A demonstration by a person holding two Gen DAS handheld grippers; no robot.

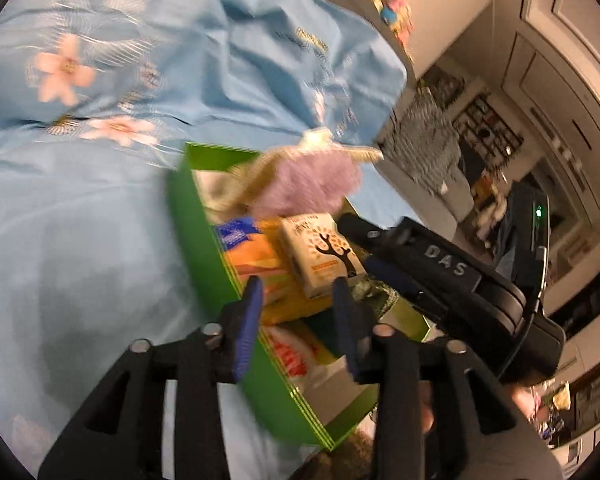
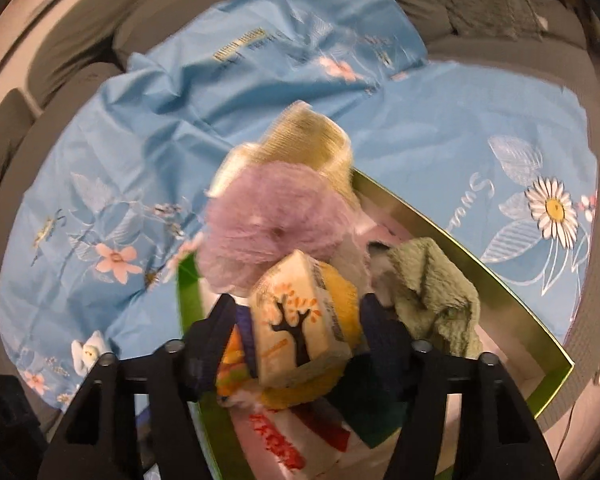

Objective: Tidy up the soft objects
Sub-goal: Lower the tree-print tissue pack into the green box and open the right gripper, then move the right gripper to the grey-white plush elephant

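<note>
Tissue pack (image 2: pixel 300 316) stands between the right gripper (image 2: pixel 300 320) jaws, over the green box (image 2: pixel 500 276); pads apart, not pressing. Long axis toward 12 o'clock. Left gripper (image 1: pixel 296 312) apart, empty; pack at its 1 o'clock.

I read "DAS" in pale capitals on the right gripper (image 1: pixel 446 264), seen from my left wrist camera. On the blue cloth (image 2: pixel 440 128), from my right wrist camera, a white cursive word starts "Swa" beside the daisy (image 2: pixel 553 211); the rest is hidden behind the box (image 2: pixel 500 280). Red letters run across a white packet (image 2: pixel 300 440) in the box, too blurred for me to read. The tissue pack (image 2: pixel 300 328) carries a tree picture with small print I cannot make out.
</note>
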